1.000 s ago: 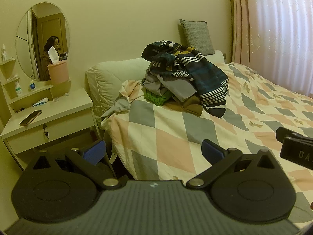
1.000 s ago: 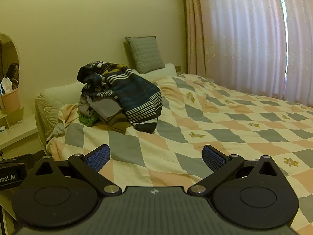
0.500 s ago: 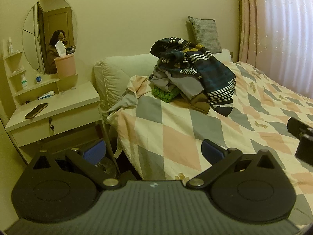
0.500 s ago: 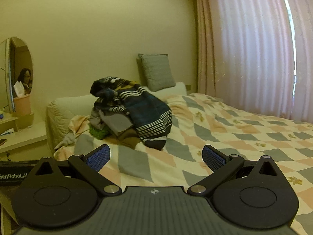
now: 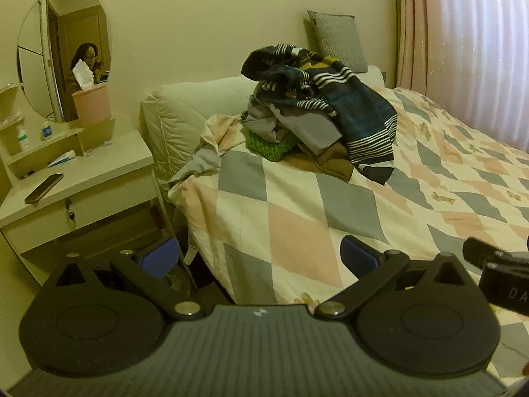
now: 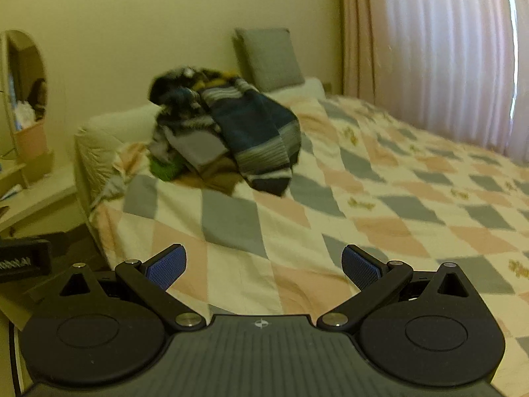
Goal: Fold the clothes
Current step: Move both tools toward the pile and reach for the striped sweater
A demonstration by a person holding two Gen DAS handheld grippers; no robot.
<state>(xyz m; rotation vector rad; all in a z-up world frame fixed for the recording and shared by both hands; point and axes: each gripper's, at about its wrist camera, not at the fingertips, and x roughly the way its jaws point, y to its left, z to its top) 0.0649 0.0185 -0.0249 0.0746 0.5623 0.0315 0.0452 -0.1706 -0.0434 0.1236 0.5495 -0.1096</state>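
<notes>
1. The left gripper (image 5: 259,256) was held over the near edge of the bed with its blue-padded fingers spread wide and nothing between them.
2. The right gripper (image 6: 263,266) was the same: fingers wide apart, empty, above the pink, grey and cream diamond-patterned quilt (image 6: 380,205).
3. The heap of unfolded clothes (image 5: 317,115) sat well ahead of both sets of fingers, up by the headboard end; a dark blue striped garment (image 5: 363,122) lay draped on top, with grey, brown and green knit pieces under it.
4. Probably approach stage: jaws likely spread in readiness to pinch fabric, nothing touched yet.
5. Open quilt between fingers and heap likely meant as the folding surface.
6. Beyond the left finger: white bedside desk (image 5: 82,178) with a phone (image 5: 44,188) and an oval mirror (image 5: 64,53).
7. Right view was blurred, so detail there was poor.
</notes>
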